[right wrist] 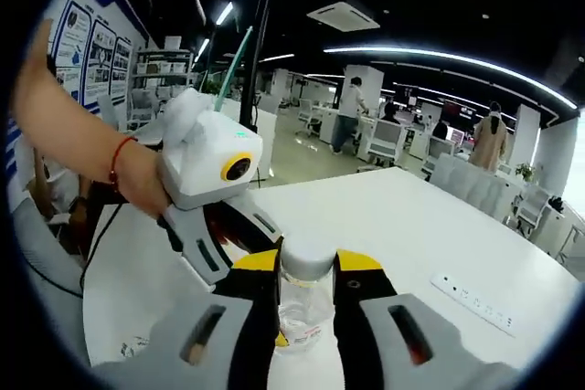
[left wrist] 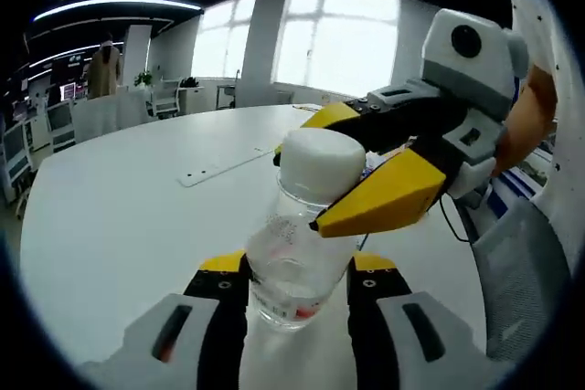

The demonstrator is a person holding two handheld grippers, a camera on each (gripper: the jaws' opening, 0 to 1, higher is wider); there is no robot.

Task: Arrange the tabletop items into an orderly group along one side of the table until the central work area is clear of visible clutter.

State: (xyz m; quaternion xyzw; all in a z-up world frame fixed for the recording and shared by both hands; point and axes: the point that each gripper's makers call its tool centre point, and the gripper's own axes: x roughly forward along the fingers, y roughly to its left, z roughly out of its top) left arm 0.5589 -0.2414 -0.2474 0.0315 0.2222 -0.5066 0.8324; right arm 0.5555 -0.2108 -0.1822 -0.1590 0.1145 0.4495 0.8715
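The left gripper (left wrist: 297,273) is closed on the body of a clear plastic bottle (left wrist: 297,262), which is held upright above the white table (left wrist: 119,216). The bottle's white cap (left wrist: 320,163) is clamped between the yellow-tipped jaws of the right gripper (right wrist: 306,267), seen entering the left gripper view from the right. In the right gripper view the left gripper is held in a person's hand (right wrist: 137,180). A power strip (right wrist: 475,303) lies near the table's far edge.

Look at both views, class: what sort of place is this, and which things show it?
Probably an open-plan office or lab: a large white table, rows of desks with chairs, strip ceiling lights, and large windows.
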